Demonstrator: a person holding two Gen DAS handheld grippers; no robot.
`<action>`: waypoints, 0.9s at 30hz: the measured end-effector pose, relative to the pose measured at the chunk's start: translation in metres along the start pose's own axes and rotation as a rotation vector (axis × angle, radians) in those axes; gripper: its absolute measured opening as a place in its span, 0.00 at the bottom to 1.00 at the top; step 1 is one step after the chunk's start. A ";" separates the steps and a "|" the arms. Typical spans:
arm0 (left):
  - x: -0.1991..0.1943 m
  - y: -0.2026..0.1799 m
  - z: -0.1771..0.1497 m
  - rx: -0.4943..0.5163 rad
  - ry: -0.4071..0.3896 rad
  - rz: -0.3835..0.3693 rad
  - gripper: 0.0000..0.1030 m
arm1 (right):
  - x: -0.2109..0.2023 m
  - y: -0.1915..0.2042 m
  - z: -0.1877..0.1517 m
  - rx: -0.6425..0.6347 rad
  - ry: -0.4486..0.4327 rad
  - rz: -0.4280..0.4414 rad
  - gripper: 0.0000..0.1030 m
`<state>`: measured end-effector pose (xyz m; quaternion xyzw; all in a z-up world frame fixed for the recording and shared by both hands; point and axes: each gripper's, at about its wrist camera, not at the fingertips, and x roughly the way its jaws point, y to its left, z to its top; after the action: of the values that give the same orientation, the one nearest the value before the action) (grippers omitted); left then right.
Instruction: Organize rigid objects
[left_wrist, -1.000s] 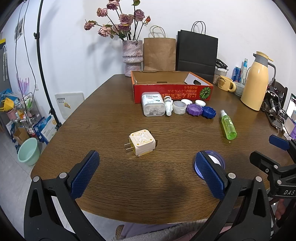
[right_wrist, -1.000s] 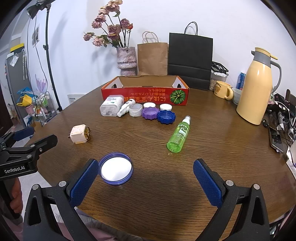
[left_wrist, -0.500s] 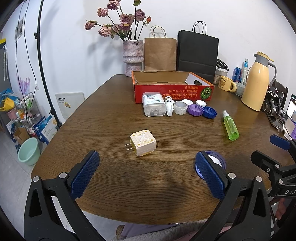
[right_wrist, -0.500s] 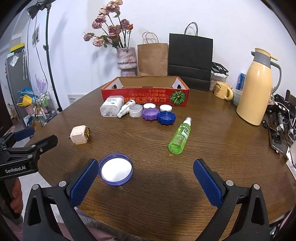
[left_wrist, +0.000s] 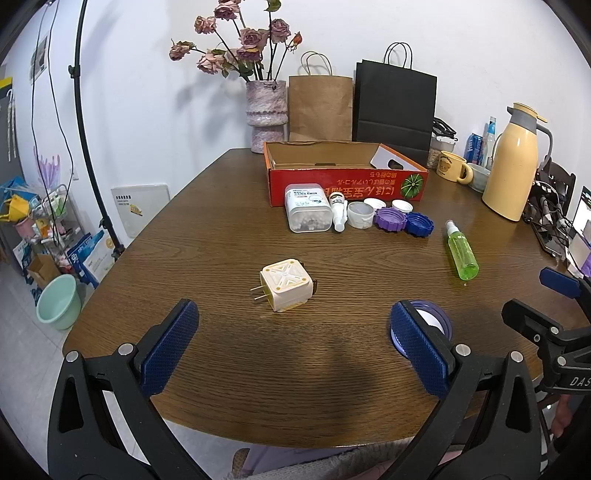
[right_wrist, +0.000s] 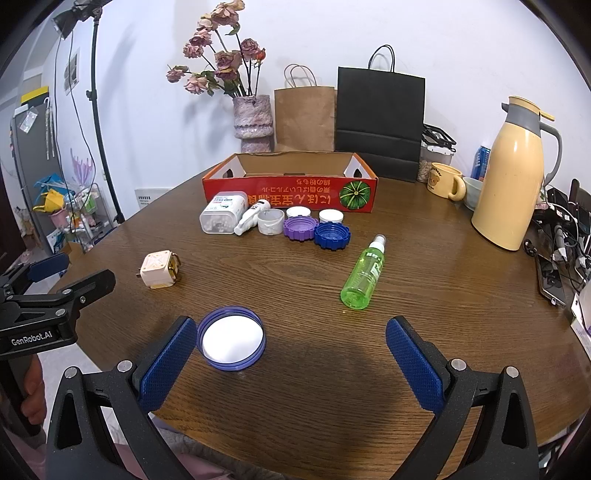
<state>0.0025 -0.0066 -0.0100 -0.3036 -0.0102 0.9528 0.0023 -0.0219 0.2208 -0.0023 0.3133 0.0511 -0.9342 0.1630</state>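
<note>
With both the left gripper (left_wrist: 293, 347) and right gripper (right_wrist: 290, 363) spread wide and empty, the cream square plug adapter (left_wrist: 286, 284) lying well short of the red cardboard tray (left_wrist: 345, 184) should be straddled squarely across its flat sides.

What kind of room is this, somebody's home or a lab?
Probably a lived-in room at home or a small office: a wooden table with a vase of dried flowers, paper shopping bags, a thermos and a mug. The light stand suggests filming.
</note>
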 end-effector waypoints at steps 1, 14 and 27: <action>0.000 0.000 -0.001 0.001 0.000 -0.001 1.00 | 0.000 0.000 0.000 0.000 0.000 0.000 1.00; 0.004 0.005 -0.005 -0.001 0.003 0.002 1.00 | 0.002 0.003 -0.001 0.000 0.002 0.000 1.00; 0.006 0.008 -0.009 -0.005 0.010 0.003 1.00 | 0.006 0.006 -0.005 -0.001 0.008 0.001 1.00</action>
<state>0.0033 -0.0144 -0.0211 -0.3083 -0.0119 0.9512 0.0002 -0.0216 0.2148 -0.0098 0.3171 0.0521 -0.9328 0.1633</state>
